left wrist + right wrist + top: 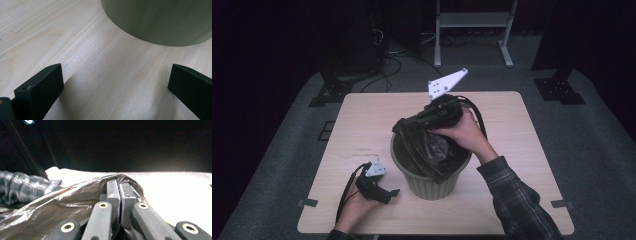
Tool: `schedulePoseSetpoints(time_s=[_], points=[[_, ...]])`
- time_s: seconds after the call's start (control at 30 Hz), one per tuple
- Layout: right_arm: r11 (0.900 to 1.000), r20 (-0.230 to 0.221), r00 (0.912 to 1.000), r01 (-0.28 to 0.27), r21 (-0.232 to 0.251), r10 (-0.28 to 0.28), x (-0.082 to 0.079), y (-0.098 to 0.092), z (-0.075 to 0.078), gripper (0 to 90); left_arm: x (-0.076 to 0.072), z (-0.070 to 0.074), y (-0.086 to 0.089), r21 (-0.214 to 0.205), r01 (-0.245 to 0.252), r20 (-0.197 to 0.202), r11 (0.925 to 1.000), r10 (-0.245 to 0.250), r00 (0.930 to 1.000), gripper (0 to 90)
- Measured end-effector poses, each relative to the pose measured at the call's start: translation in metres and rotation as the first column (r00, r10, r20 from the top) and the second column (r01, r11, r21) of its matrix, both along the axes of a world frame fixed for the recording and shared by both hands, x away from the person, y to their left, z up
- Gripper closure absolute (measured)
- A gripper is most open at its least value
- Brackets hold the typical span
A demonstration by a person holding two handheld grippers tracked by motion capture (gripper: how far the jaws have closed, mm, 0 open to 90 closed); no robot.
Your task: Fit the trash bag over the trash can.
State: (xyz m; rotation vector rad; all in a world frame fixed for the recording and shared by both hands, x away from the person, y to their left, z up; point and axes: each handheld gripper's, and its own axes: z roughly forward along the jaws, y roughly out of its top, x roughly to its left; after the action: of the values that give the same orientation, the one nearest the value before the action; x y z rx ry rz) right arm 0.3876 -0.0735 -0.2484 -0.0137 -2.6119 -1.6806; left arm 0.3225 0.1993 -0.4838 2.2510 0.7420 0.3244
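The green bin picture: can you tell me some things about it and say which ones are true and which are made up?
1. The right gripper is shut on the black bag. True.
2. The green bin lies tipped over on the table. False: it stands upright.
3. The left gripper has its jaws open with nothing between them. True.
4. The left gripper holds the bin's rim. False: it rests on the table beside the bin, apart from it.
5. The person's sleeve is plaid. True.
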Motion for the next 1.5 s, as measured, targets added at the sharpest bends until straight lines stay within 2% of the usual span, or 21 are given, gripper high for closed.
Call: schedulePoseSetpoints(time_s=[0.13,0.2,0.27,0.33,0.4,0.47,0.57,0.7,0.83,0.97,1.07,1.2,1.33,1.4,1.5], points=[[0.9993,0.01,0.9994,0.033,-0.015,-0.033,-0.007,-0.021,-0.007,88.3,0.0,0.0,0.0,-0.008,-0.009,-0.004,0.9999,0.009,0.9999,0.0],[0.9983,0.009,0.9987,0.051,-0.029,-0.051,-0.009,-0.031,-0.012,88.3,0.0,0.001,0.001,-0.009,0.003,-0.01,1.0,-0.003,0.9999,0.0],[0.9971,0.008,0.9977,0.067,-0.036,-0.067,-0.009,-0.04,-0.016,88.3,0.0,0.004,0.002,-0.016,0.005,0.0,0.9999,-0.005,1.0,0.0],[0.9954,0.007,0.9964,0.084,-0.046,-0.084,-0.009,-0.047,-0.019,88.3,-0.001,0.009,0.003,-0.037,-0.001,0.015,0.9993,0.002,0.9999,0.0],[0.994,0.006,0.9954,0.096,-0.052,-0.096,-0.009,-0.053,-0.022,88.3,-0.003,0.015,0.005,-0.079,0.002,0.026,0.9969,0.0,0.9997,0.0],[0.993,0.002,0.9946,0.104,-0.057,-0.104,-0.009,-0.058,-0.024,88.3,-0.005,0.022,0.007,-0.084,0.011,0.035,0.9964,-0.008,0.9994,0.0],[0.9902,0.005,0.9927,0.12,-0.071,-0.12,-0.009,-0.064,-0.027,88.1,-0.007,0.033,0.009,-0.121,0.026,0.042,0.9924,-0.022,0.9989,0.0],[0.9857,0.011,0.9897,0.143,-0.089,-0.143,-0.008,-0.071,-0.03,88.0,-0.011,0.048,0.011,-0.143,0.048,0.056,0.9886,-0.04,0.9976,0.0],[0.9818,0.012,0.9872,0.16,-0.103,-0.159,-0.007,-0.076,-0.033,88.1,-0.015,0.065,0.013,-0.184,0.077,0.063,0.9799,-0.066,0.9958,0.0],[0.9792,0.012,0.985,0.172,-0.107,-0.172,-0.005,-0.08,-0.036,88.0,-0.019,0.08,0.012,-0.187,0.098,0.079,0.9775,-0.085,0.9933,0.0],[0.9775,0.012,0.9837,0.18,-0.111,-0.179,-0.005,-0.082,-0.038,87.9,-0.022,0.091,0.012,-0.19,0.123,0.073,0.9741,-0.11,0.9912,0.0],[0.9758,0.012,0.9824,0.186,-0.115,-0.186,-0.003,-0.084,-0.039,87.9,-0.026,0.108,0.012,-0.199,0.162,0.074,0.9666,-0.15,0.9859,0.0],[0.9758,0.012,0.9824,0.187,-0.114,-0.186,-0.003,-0.085,-0.039,87.9,-0.031,0.125,0.013,-0.222,0.193,0.095,0.9556,-0.176,0.9798,0.0],[0.9756,0.013,0.9824,0.186,-0.116,-0.186,-0.002,-0.085,-0.039,87.8,-0.032,0.134,0.012,-0.219,0.207,0.111,0.9536,-0.186,0.9762,0.0],[0.9755,0.013,0.9826,0.186,-0.118,-0.185,-0.002,-0.084,-0.039,87.9,-0.031,0.147,0.011,-0.228,0.229,0.129,0.9466,-0.203,0.9706,0.0]])
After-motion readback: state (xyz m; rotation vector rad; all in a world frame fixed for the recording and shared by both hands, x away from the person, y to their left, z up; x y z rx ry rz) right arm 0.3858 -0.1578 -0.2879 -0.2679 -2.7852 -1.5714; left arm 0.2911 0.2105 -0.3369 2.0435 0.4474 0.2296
